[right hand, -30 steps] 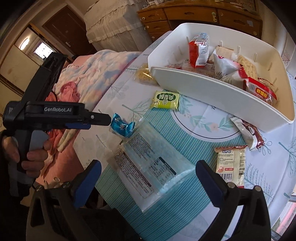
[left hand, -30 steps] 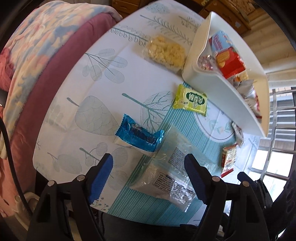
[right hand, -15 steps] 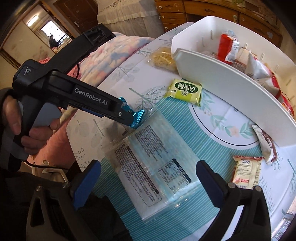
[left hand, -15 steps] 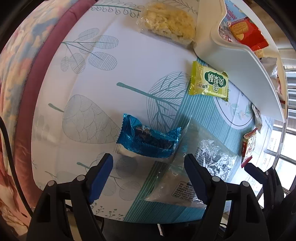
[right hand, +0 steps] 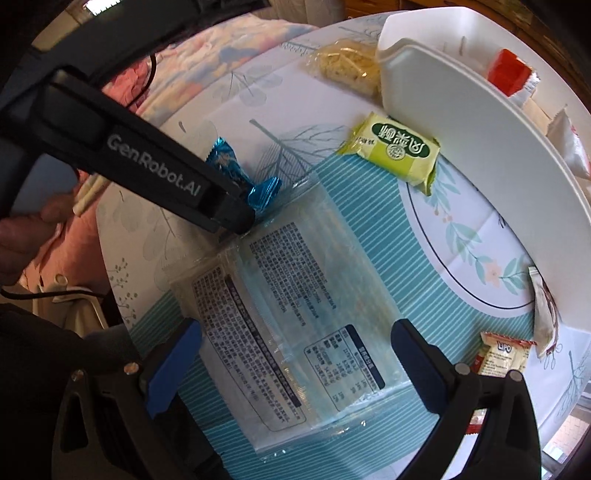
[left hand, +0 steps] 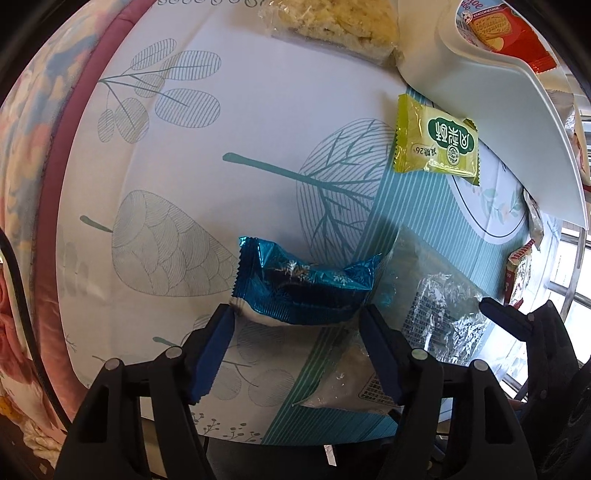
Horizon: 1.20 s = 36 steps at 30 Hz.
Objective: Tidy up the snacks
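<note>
Snacks scattered on a leaf-print tablecloth point(left hand: 258, 122): blue foil packet point(left hand: 303, 288) between the left gripper point(left hand: 297, 325) fingertips, jaws spread and flanking its ends, contact uncertain. Clear printed bag point(right hand: 295, 317) flat between the right gripper point(right hand: 295, 354) fingers, also spread, not pinching. Ahead and right of both, white bin point(right hand: 480, 155) holding a red biscuit pack point(left hand: 506, 37) and pale packets. Green packet point(left hand: 436, 142) just beside the bin wall; noodle bag point(left hand: 332, 22) at its far corner. LIPO pack point(right hand: 502, 356) right of the right fingers, near the table edge. Floral quilt point(left hand: 26, 155) left, beyond the rim.
</note>
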Motion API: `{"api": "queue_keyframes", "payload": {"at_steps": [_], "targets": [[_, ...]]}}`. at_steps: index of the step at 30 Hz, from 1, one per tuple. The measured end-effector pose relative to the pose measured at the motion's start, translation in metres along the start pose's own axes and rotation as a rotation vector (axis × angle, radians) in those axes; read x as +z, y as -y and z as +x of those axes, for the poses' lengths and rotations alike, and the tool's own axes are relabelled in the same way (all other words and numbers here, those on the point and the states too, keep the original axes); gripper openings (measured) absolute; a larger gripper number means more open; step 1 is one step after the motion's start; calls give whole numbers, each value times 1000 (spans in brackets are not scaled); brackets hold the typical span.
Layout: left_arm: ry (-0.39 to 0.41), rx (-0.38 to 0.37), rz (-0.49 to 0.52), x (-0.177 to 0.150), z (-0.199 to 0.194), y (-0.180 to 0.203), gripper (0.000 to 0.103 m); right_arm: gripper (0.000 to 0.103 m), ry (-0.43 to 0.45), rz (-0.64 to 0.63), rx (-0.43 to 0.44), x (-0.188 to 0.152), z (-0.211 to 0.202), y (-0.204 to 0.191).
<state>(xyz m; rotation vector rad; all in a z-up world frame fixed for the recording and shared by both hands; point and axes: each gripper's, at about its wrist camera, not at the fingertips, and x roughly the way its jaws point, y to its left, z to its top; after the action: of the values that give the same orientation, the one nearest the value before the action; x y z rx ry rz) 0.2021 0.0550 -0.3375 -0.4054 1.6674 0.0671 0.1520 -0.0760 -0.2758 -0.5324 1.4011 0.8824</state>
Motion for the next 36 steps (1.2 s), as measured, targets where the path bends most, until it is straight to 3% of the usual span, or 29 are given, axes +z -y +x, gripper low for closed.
{"api": "queue_keyframes", "payload": {"at_steps": [13,16,18,22,26,29,31,32,33,36], "targets": [[-9,-3,-4,9,1,-2,64,103,-58,-43,-88,20,25,-18],[-4,-1,-21,8,-1,-7,55,103,-64,-27,-80,22,29,-18],[-2,37,-40,7,-1,-13,30,103,-53,-25,-74,23,32,-19],[-5,-3,-77,8,-2,-26,23,103,-16,-40,-66,23,34,-20],[-9,-29,-82,7,-1,-34,23,98,-8,-36,-72,12,35,-25],[-14,-37,-78,7,1,-36,28,94,-7,-21,-70,7,36,-23],[-28,-34,-83,6,1,-39,46,92,-8,-2,-66,8,33,-21],[-30,-35,-88,5,2,-37,64,91,-9,12,-63,8,32,-22],[-28,-38,-92,5,1,-38,74,90,-9,26,-58,8,27,-18],[-12,-41,-94,9,-4,-35,77,87,-3,88,-34,3,22,-11]]}}
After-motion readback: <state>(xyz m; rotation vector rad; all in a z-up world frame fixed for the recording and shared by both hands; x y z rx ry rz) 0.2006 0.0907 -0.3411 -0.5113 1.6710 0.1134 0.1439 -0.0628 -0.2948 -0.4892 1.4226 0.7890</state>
